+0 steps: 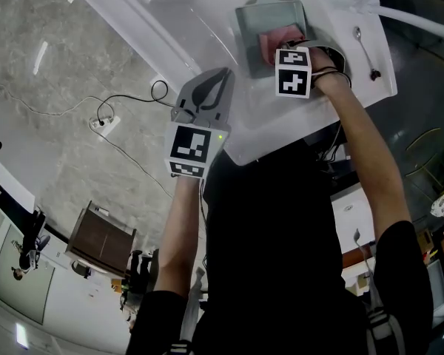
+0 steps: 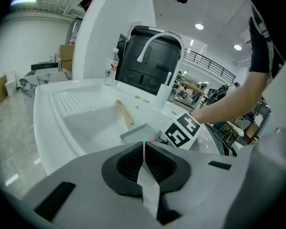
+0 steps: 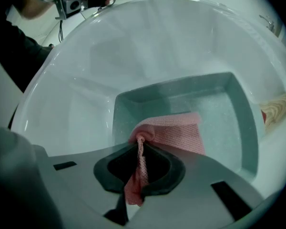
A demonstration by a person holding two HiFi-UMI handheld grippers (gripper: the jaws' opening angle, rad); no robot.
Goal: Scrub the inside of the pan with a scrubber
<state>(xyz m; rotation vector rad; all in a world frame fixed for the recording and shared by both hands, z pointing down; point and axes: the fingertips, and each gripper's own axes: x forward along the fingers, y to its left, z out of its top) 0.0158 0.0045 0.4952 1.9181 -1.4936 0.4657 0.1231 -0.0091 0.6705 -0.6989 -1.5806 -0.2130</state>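
A square grey pan point(image 1: 250, 32) with a wooden handle point(image 2: 125, 113) lies in the white sink basin point(image 1: 200, 21). My right gripper point(image 1: 279, 49) reaches down into the pan and is shut on a pink mesh scrubber point(image 3: 178, 130), which rests folded on the pan floor point(image 3: 224, 109). My left gripper point(image 1: 219, 78) hovers over the sink's near rim, left of the pan and apart from it. Its jaws point(image 2: 143, 147) are shut with nothing between them. From there I see the pan's near corner point(image 2: 136, 135) and the right gripper's marker cube point(image 2: 181, 130).
A white faucet point(image 2: 155, 42) and a water bottle point(image 2: 111, 68) stand at the sink's far side, with a ribbed drainboard point(image 2: 81, 100) on the left. A spoon point(image 1: 364, 46) lies on the sink's right ledge. Cable and a power strip point(image 1: 103, 122) lie on the floor.
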